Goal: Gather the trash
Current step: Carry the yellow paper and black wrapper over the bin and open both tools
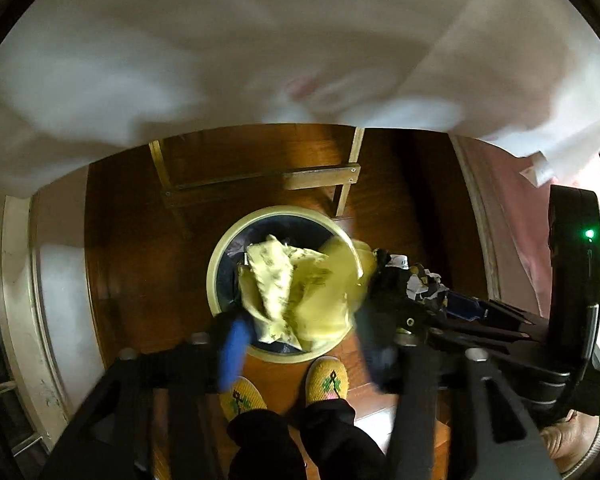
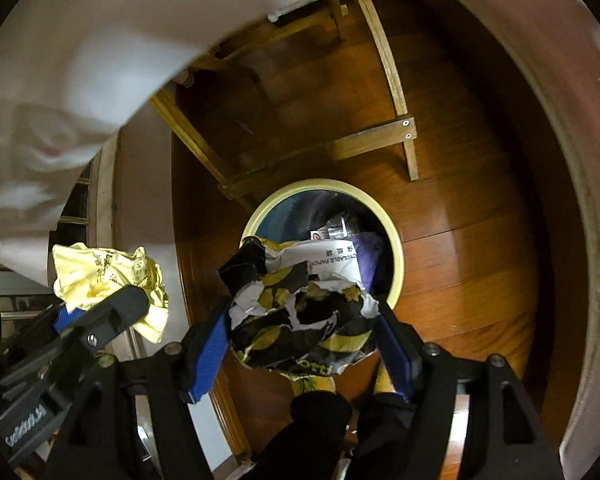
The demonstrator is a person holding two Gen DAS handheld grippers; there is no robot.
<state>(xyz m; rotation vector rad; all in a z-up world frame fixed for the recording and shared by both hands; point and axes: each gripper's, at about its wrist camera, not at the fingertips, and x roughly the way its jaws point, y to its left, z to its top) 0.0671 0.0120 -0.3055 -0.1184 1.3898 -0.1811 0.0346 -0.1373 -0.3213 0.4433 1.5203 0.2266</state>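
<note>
A round cream-rimmed trash bin [image 1: 216, 264] [image 2: 398, 264] with a dark liner stands on the wooden floor below both grippers. My left gripper [image 1: 300, 336] holds a crumpled yellow printed wrapper [image 1: 288, 288] above the bin; the view is blurred by motion. The wrapper also shows in the right wrist view [image 2: 108, 276]. My right gripper [image 2: 304, 340] is shut on a crumpled black, gold and white paper bag [image 2: 300, 304] above the bin's near edge. It also shows at right in the left wrist view [image 1: 416, 280]. Some trash lies inside the bin [image 2: 340, 228].
A white tablecloth [image 1: 260, 48] hangs over the upper part of both views. Wooden table legs and crossbars [image 2: 372, 140] stand just behind the bin. The person's yellow slippers [image 1: 326, 376] are close to the bin's near side. A pale wall [image 1: 60, 300] is at left.
</note>
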